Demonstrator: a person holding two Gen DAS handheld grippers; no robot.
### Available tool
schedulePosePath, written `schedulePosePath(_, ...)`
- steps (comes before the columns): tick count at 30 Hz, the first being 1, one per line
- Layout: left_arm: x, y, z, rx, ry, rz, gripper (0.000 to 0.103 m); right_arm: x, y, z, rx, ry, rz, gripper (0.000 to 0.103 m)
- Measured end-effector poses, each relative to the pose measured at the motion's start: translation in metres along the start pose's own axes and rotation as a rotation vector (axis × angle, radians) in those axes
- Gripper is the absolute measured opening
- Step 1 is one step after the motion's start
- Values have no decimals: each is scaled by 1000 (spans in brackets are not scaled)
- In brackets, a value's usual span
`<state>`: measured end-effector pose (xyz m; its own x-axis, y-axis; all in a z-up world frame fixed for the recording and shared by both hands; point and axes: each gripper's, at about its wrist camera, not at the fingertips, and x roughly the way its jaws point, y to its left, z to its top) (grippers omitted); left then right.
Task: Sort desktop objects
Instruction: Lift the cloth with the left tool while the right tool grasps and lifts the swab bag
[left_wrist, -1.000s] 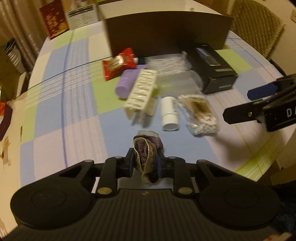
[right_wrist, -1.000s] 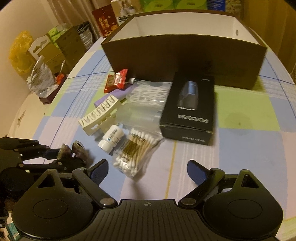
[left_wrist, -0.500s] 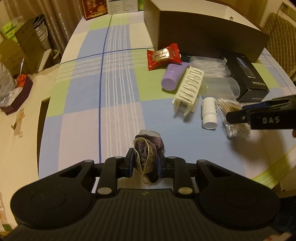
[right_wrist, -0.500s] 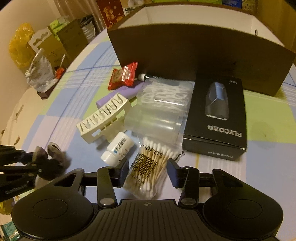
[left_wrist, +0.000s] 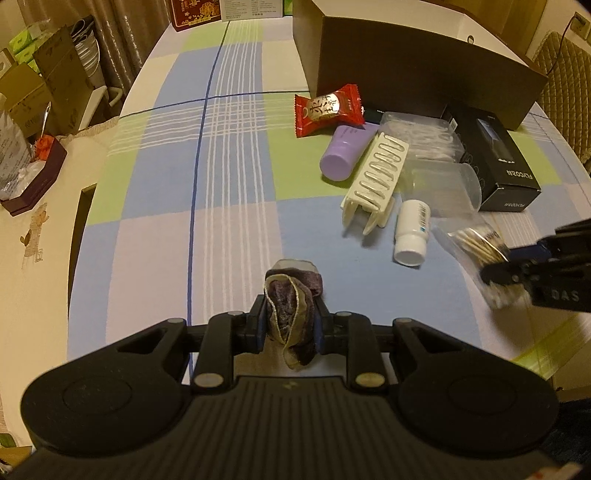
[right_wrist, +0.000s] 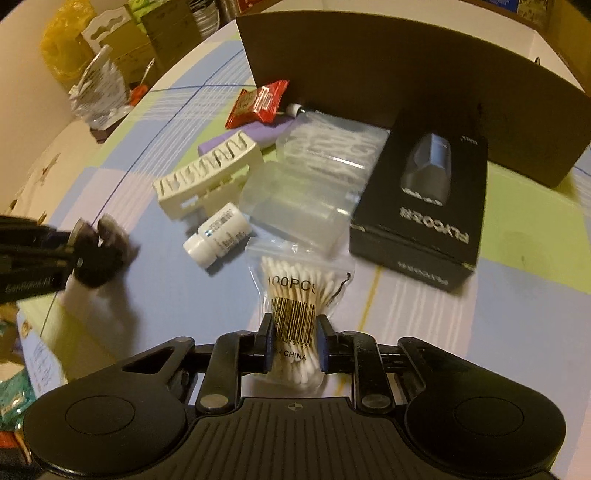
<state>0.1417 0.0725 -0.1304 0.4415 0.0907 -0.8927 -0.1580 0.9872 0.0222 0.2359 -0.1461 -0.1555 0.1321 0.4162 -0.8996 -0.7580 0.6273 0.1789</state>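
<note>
Cotton swabs (right_wrist: 293, 295) inside zip bag (right_wrist: 343, 264)

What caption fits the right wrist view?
Right gripper shut on swab bag, beside a white bottle and black box.

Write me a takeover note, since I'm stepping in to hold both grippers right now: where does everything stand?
Left gripper: shut on a purple velvet pouch.
Right gripper: shut on the cotton swab bag.
On the checked tablecloth by the big dark box: red candy, purple tube, cream rack, white bottle, clear containers, black shaver box.
Done: two items gripped. Left: nothing visibly sorted; everything else remains.
</note>
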Motion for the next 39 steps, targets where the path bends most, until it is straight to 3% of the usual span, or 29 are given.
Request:
schedulePosePath(6, -10, -3, 5, -28, -17, 17, 19, -25, -13, -5, 10, -18, 61, 16)
schedulePosePath(16, -45, -22, 34, -40, -123, 30, 18, -74, -40, 16, -20, -145, 86, 16)
schedulePosePath(25, -58, -64, 97, 12, -244, -13, 18, -101, -74, 46, -32, -235, 64, 16)
schedulePosePath(39, -32, -111, 206, 80, -332, -24, 18, -115, -127, 126, -70, -352, 2, 16)
